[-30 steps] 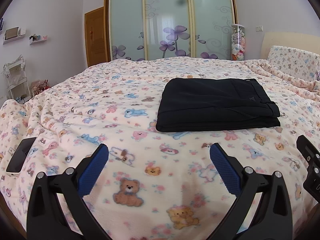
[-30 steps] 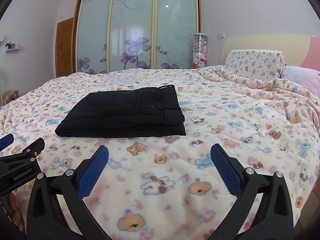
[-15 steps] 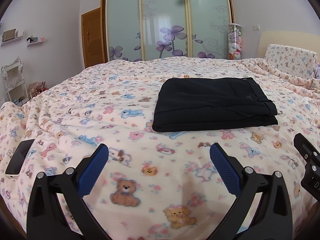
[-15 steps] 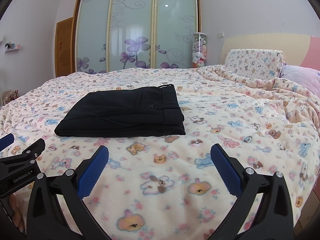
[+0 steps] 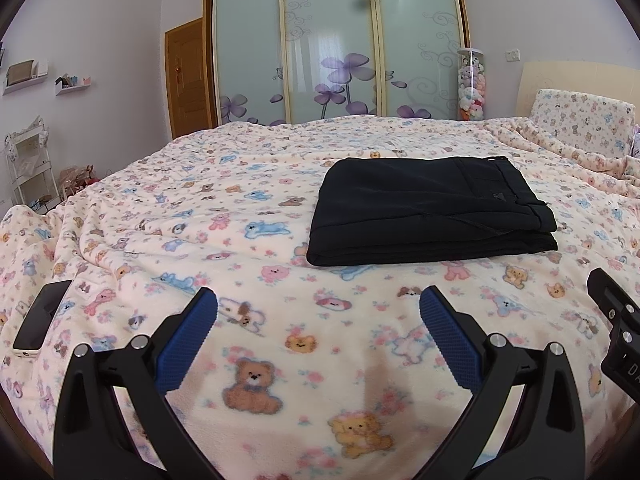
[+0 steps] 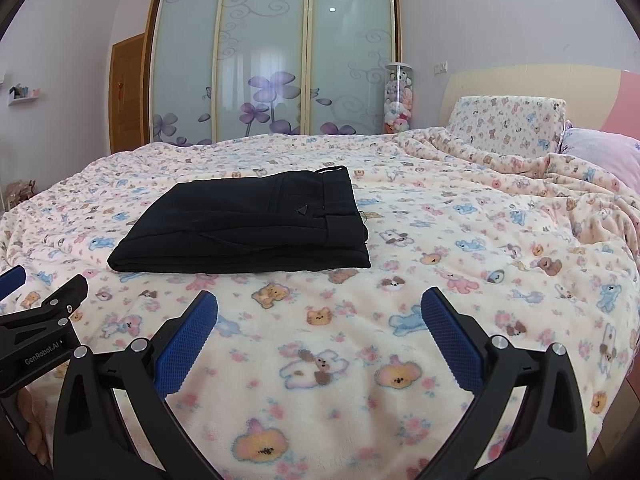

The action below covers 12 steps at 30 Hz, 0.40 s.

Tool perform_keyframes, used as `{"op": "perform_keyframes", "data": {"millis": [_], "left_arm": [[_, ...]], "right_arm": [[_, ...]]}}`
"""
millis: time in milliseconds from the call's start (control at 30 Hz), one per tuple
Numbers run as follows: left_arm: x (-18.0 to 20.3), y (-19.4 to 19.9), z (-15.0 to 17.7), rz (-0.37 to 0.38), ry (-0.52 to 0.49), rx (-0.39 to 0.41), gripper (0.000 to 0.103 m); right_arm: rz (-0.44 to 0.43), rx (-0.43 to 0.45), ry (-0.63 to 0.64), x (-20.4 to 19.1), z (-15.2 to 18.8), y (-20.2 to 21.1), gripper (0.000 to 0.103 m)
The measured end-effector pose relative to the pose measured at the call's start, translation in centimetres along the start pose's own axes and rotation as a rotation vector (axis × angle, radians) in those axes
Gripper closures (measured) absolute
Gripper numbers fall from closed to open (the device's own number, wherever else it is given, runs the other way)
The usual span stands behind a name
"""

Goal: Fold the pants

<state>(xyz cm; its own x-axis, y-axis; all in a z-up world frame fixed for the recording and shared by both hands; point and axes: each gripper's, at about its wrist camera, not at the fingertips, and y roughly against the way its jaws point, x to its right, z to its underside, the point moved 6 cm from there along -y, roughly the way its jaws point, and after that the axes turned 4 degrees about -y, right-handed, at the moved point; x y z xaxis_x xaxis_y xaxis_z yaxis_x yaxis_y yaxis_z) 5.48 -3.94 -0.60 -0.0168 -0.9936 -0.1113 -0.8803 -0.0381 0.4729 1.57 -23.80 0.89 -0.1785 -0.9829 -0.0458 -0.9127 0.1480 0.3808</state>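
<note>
Jaws wide apart on the left gripper [image 5: 318, 320], blue pads [image 5: 186, 340] empty, hovering over the bear-print blanket [image 5: 256, 320] near the bed's front edge. Same on the right gripper [image 6: 319, 322]: jaws spread, nothing between the blue pads [image 6: 452, 340], held just beside the left one, well short of the garment. Ahead of both, black pants [image 5: 430, 216] folded into a flat rectangle, lying on the blanket mid-bed, waistband end turned toward the headboard side, clear of either gripper. At far left, a dark phone [image 5: 42, 320] resting on the blanket near its edge. Farther back, a pillow [image 6: 506, 124] in matching print against the headboard, frosted wardrobe doors [image 6: 272, 68] with purple flowers, and a clear tube of plush toys [image 6: 398, 100] beside them.
</note>
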Motion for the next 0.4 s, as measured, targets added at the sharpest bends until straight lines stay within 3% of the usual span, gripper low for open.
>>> {"op": "perform_keyframes", "data": {"millis": [400], "left_arm": [[0.12,-0.31,0.00,0.034,-0.016,-0.008,0.002]], "right_arm": [[-0.002,-0.002,0.000,0.05,0.08,-0.04,0.001]]}}
